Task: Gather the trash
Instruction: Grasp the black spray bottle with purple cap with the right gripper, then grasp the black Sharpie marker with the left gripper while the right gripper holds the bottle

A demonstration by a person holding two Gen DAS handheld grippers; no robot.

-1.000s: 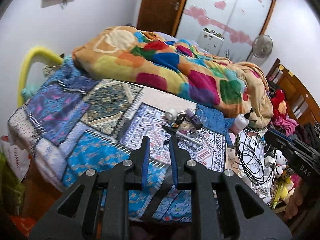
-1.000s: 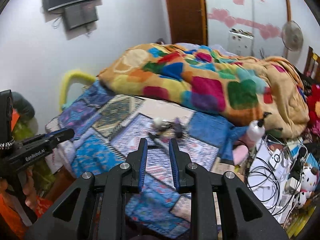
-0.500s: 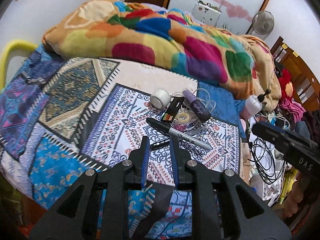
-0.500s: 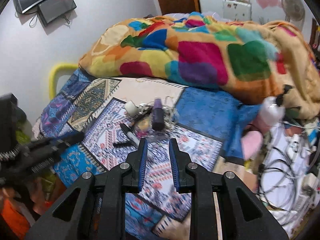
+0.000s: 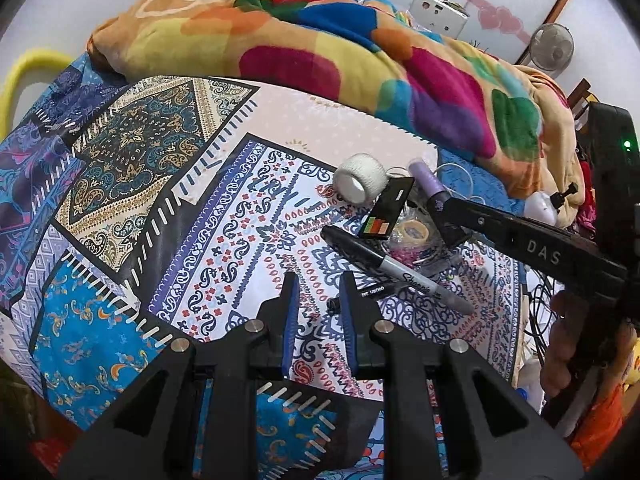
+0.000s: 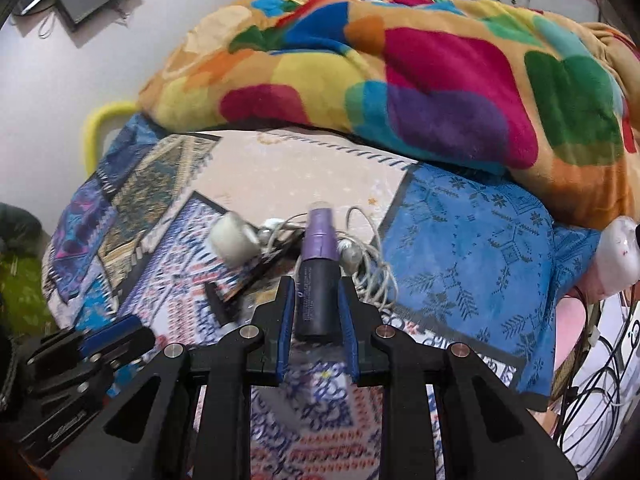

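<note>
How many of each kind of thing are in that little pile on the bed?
Pens: 2, a black marker and a small black pen
Rolls: 2, a white roll and a pale roll
Purple bottle: 1
Black colour palette: 1
White earphones: 1
Total: 7

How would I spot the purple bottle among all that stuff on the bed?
Start at the bright patchwork blanket heaped across the bed, then drop to the small clutter on the patterned sheet in front of it. The purple bottle lies beside a white tape roll and a black marker; it alone has a pale lilac cap on a dark violet body.
</note>
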